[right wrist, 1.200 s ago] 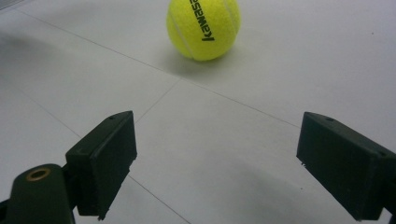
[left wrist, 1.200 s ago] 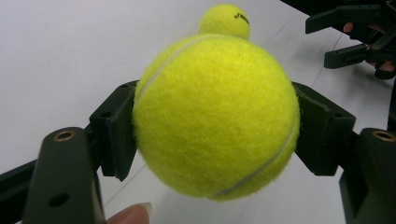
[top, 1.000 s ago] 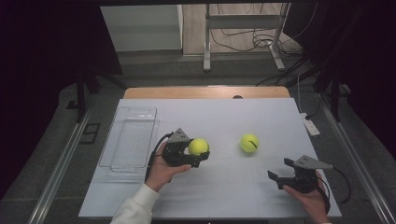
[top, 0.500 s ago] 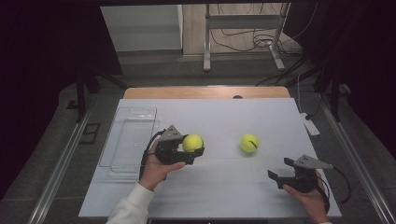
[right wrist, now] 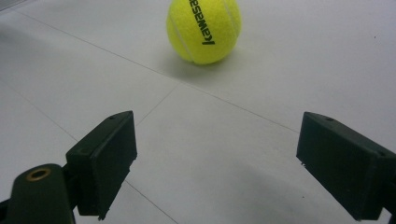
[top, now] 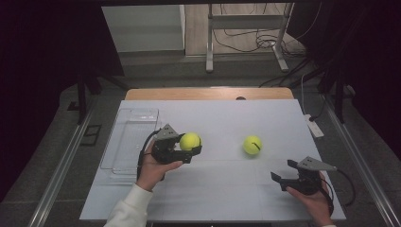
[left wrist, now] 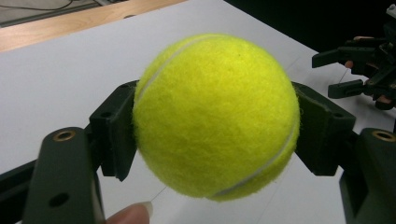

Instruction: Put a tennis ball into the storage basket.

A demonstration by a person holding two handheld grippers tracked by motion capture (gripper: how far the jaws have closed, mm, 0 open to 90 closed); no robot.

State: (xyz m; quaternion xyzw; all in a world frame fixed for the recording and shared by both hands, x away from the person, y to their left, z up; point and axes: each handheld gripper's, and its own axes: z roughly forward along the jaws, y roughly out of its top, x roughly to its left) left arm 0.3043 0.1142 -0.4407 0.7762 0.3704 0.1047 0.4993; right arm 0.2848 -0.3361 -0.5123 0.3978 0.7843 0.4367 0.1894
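Nearest the desk's [top: 217, 198] front edge, by its front right corner, the right gripper [top: 289, 175] sits low in the person's right hand [top: 312, 201]. Its jaws stand wide apart with nothing between them. In the right gripper view they frame bare white desk top, and the loose ball [right wrist: 204, 29] lies beyond them, well apart from the pads, with black lettering on its side. From the high view the jaws point left and away, toward the desk's middle.

Farther in, left of the middle, the left hand [top: 153, 168] holds the left gripper [top: 193, 145]. Its jaws are closed on the held ball [top: 190, 141], one pad pressing each side. In the left gripper view this ball [left wrist: 215, 116] bulges between the two black pads, a pale seam curving over its top and along its lower right, and a fingertip [left wrist: 133, 213] shows at the bottom edge. A faint shadow lies on the desk beneath it, and the ball looks clear of the surface.

About level with it, right of the middle, the loose ball [top: 252, 144] rests on the desk, well apart from both grippers.

Along the left edge lies a clear tray [top: 130, 124], just beside the left gripper's rear and cable [top: 141, 153]. It reaches from the front half toward the far left corner.

Beyond the far edge a strip of wood [top: 208, 93] shows, then the floor with a metal stand [top: 246, 33] and cables.
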